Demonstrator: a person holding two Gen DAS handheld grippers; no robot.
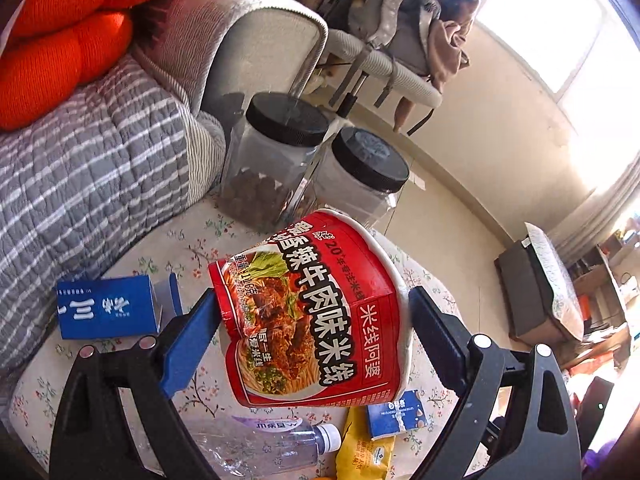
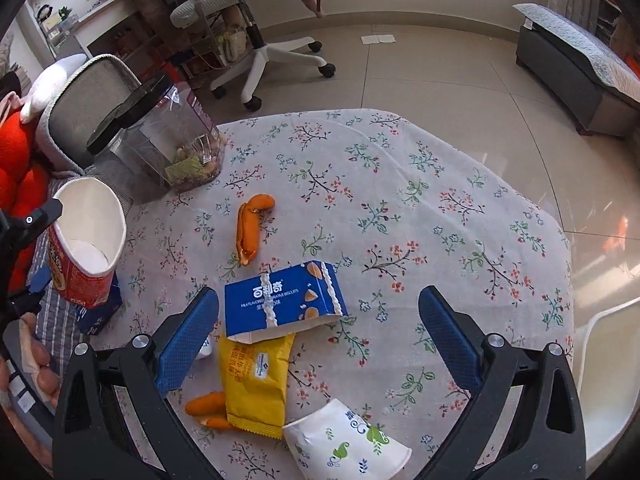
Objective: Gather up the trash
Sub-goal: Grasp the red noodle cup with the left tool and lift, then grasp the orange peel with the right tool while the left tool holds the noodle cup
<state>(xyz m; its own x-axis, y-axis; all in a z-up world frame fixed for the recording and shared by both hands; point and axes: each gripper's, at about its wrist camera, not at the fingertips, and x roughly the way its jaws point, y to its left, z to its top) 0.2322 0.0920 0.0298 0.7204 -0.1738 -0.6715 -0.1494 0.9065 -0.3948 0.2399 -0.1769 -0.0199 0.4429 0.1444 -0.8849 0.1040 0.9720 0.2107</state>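
My left gripper [image 1: 312, 320] is shut on a red instant noodle cup [image 1: 308, 312], squeezed and held above the flowered tablecloth [image 1: 192, 248]. The cup also shows at the left of the right wrist view [image 2: 86, 240], empty inside. My right gripper [image 2: 318, 332] is open above a blue biscuit box [image 2: 284, 298] and a yellow wrapper [image 2: 256, 380]. Orange peel [image 2: 250, 228] lies beyond the box, more peel [image 2: 206, 402] beside the wrapper. A crumpled paper cup [image 2: 348, 444] lies near the front edge. An empty plastic bottle [image 1: 264, 444] and a blue carton [image 1: 108, 306] lie under the left gripper.
Two clear jars with black lids [image 1: 276, 160] [image 1: 360, 180] stand at the table's far side by a striped sofa [image 1: 80, 168]. An office chair [image 2: 256, 28] stands on the tiled floor beyond. A white chair [image 2: 608, 380] is at the table's right.
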